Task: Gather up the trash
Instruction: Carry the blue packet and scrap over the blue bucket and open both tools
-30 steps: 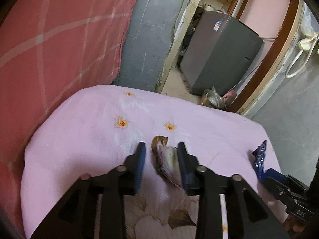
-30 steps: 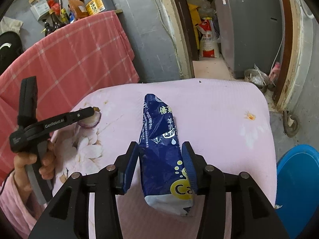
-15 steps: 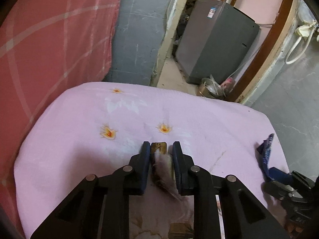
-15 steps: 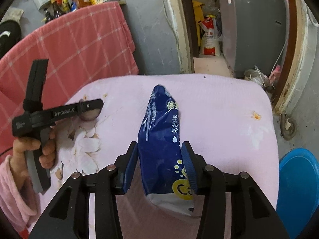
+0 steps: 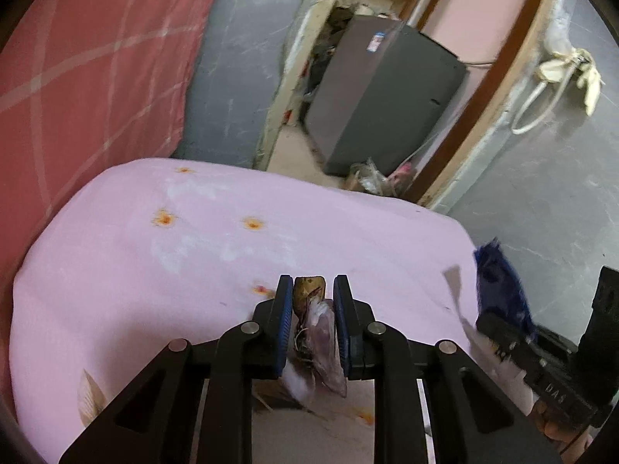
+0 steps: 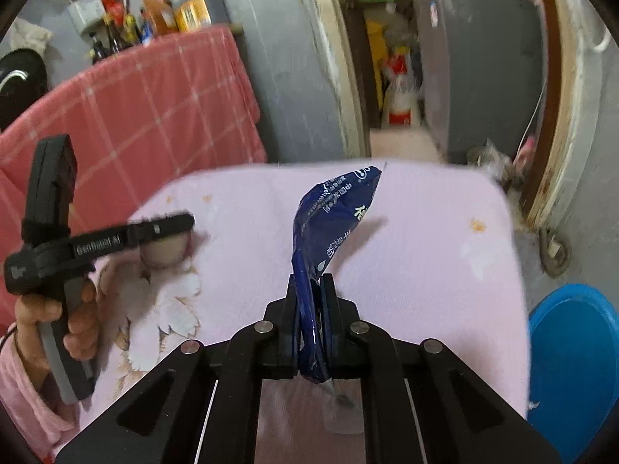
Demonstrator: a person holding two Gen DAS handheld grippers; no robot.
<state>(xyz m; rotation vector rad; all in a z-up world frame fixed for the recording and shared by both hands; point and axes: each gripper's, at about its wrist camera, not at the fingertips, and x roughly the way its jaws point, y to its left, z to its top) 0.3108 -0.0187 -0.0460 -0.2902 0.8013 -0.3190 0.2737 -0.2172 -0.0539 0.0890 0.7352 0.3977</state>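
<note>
Trash in both my grips: left gripper [image 5: 309, 290] has just clamped onion peel [image 5: 315, 324], right gripper [image 6: 309, 282] has just squeezed shut on blue packet [image 6: 329, 212] above pink cloth [image 6: 425, 232].

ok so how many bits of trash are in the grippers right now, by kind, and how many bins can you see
blue foil packet: 1, pinched in the right gripper
onion scrap with papery skin: 1, clamped in the left gripper
blue bin: 1, beside the pink-covered table
total: 2 pieces of trash, 1 bin
</note>
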